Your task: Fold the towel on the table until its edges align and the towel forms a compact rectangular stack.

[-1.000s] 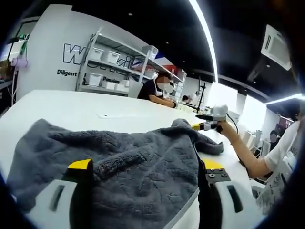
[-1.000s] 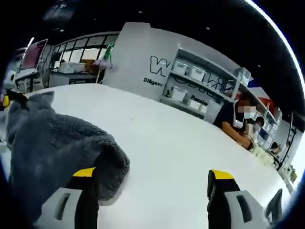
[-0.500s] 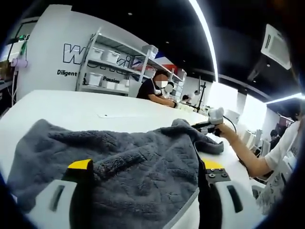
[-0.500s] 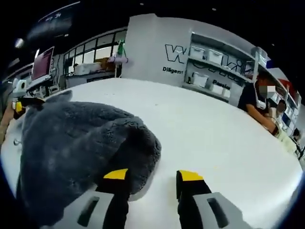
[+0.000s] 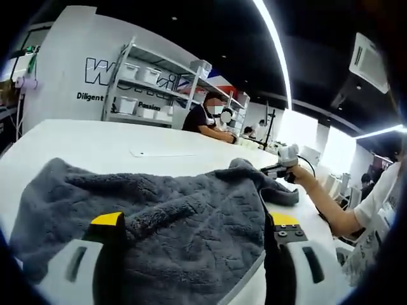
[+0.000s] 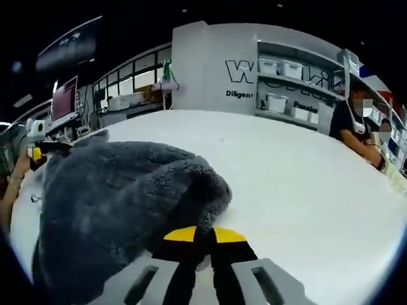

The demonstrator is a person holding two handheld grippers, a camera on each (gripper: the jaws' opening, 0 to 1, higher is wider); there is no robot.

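Right claw [image 6: 198,236] is clenched, its yellow-tipped jaws meeting at the near edge of the grey towel [image 6: 121,203]; left claw [image 5: 194,223] stands wide with the towel [image 5: 159,222] draped between its jaws, whether gripped I cannot tell; the towel is thick, fuzzy, rumpled, lying on the white desk [image 6: 299,184]; beyond, shelves [image 5: 149,89] hold white bins.

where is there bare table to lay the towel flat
Bare white table runs from the grey towel out to the person sitting by the shelves. In the left gripper view, another open strip lies beyond the towel toward the shelving. It is crowded near both hand-held grippers, where the towel is bunched.
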